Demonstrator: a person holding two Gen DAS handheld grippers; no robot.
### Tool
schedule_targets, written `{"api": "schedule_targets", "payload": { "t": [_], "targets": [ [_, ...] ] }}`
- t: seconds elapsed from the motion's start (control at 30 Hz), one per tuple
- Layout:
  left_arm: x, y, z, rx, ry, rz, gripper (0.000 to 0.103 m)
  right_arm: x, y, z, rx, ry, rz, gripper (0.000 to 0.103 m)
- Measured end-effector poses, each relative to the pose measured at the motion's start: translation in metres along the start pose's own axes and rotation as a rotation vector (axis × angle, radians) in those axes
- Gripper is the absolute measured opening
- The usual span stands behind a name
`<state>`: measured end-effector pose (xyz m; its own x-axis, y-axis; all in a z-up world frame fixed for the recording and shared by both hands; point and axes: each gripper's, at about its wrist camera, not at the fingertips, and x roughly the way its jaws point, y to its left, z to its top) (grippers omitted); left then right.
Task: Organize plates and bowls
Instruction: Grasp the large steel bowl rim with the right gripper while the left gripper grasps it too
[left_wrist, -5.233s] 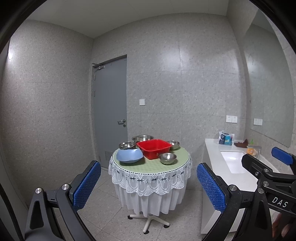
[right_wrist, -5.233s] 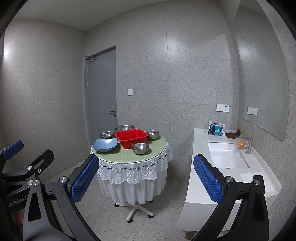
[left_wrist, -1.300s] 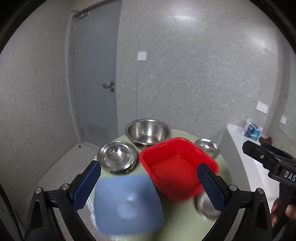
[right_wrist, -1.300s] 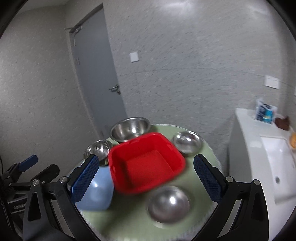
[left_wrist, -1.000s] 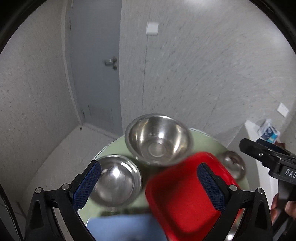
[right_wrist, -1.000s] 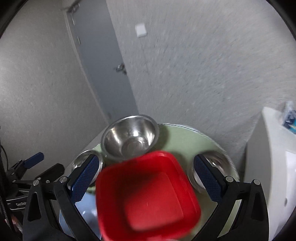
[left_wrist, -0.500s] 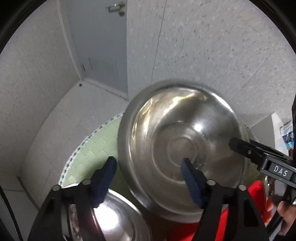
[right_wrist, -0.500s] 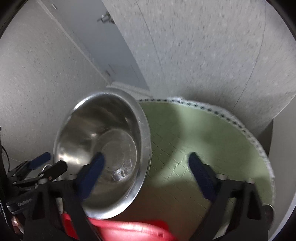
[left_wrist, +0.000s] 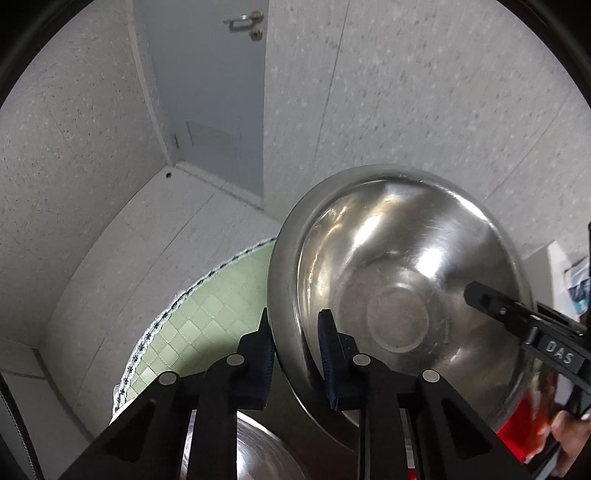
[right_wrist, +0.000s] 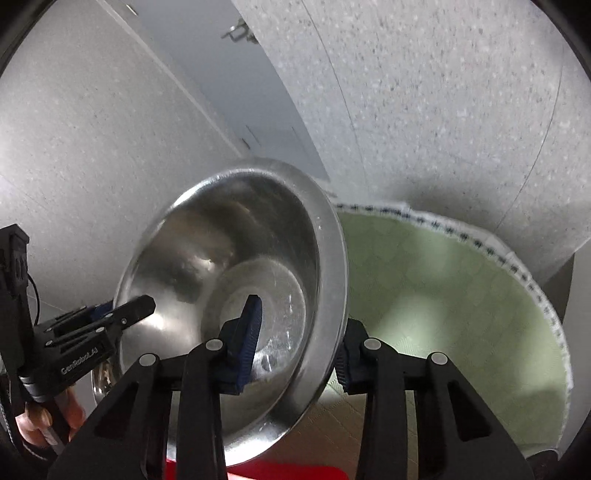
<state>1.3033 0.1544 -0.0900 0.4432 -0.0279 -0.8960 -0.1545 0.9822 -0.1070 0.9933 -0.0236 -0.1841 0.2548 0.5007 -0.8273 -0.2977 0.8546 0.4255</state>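
A large steel bowl (left_wrist: 399, 280) is held off the round green-clothed table (left_wrist: 207, 306), tilted. My left gripper (left_wrist: 295, 332) is shut on the bowl's left rim, one pad inside and one outside. My right gripper (right_wrist: 299, 332) is shut on the bowl's (right_wrist: 236, 266) right rim the same way. Each gripper shows in the other's view, the right gripper (left_wrist: 517, 321) at the far rim and the left gripper (right_wrist: 122, 314) at the left rim. A second steel bowl (left_wrist: 255, 454) sits below my left gripper. The red basin (right_wrist: 295, 472) lies at the bottom edge.
The grey door (left_wrist: 210, 92) and speckled wall (left_wrist: 424, 92) stand behind the table. The table's lace-trimmed edge (right_wrist: 524, 277) curves to the right. A white counter with a blue packet (left_wrist: 578, 284) is at the far right.
Both grippers closed in from across the room onto the large steel bowl. In the last half second their pads closed on opposite rims and the bowl tilted up off the table.
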Motion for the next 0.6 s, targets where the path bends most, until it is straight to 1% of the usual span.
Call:
{"api": "schedule_targets", "payload": {
  "t": [0.03,0.1,0.13,0.2,0.3,0.37,0.43,0.47,0.5,0.53,0.6],
  "targets": [
    [-0.008,-0.002,0.002,0.005,-0.032,-0.007,0.018,-0.007,0.004,-0.001,-0.006,-0.012,0.000,0.036],
    [-0.021,-0.004,0.001,0.013,-0.066,-0.017,0.018,-0.019,0.006,0.003,-0.003,-0.038,0.015,0.036],
    [-0.037,-0.003,-0.008,0.017,-0.090,-0.030,0.018,-0.027,0.010,0.001,-0.004,-0.049,0.019,0.036],
    [-0.052,-0.008,-0.017,0.027,-0.116,-0.046,0.018,-0.047,0.015,-0.002,-0.007,-0.076,0.020,0.036],
    [-0.077,-0.014,-0.036,0.055,-0.157,-0.078,0.018,-0.081,0.021,-0.016,-0.014,-0.109,0.015,0.036],
    [-0.093,-0.014,-0.053,0.072,-0.165,-0.114,0.018,-0.098,0.020,-0.033,0.005,-0.122,-0.005,0.036],
    [-0.105,-0.014,-0.070,0.094,-0.165,-0.132,0.019,-0.105,0.018,-0.047,0.024,-0.125,-0.021,0.036],
    [-0.120,-0.010,-0.089,0.112,-0.168,-0.138,0.019,-0.109,0.017,-0.058,0.032,-0.127,-0.028,0.036],
    [-0.121,-0.012,-0.099,0.128,-0.169,-0.150,0.019,-0.112,0.014,-0.068,0.041,-0.126,-0.035,0.036],
    [-0.141,-0.004,-0.121,0.141,-0.166,-0.160,0.019,-0.119,0.015,-0.080,0.050,-0.123,-0.041,0.036],
    [-0.159,-0.002,-0.142,0.166,-0.159,-0.170,0.019,-0.128,0.017,-0.103,0.061,-0.116,-0.054,0.036]
  ]
}}
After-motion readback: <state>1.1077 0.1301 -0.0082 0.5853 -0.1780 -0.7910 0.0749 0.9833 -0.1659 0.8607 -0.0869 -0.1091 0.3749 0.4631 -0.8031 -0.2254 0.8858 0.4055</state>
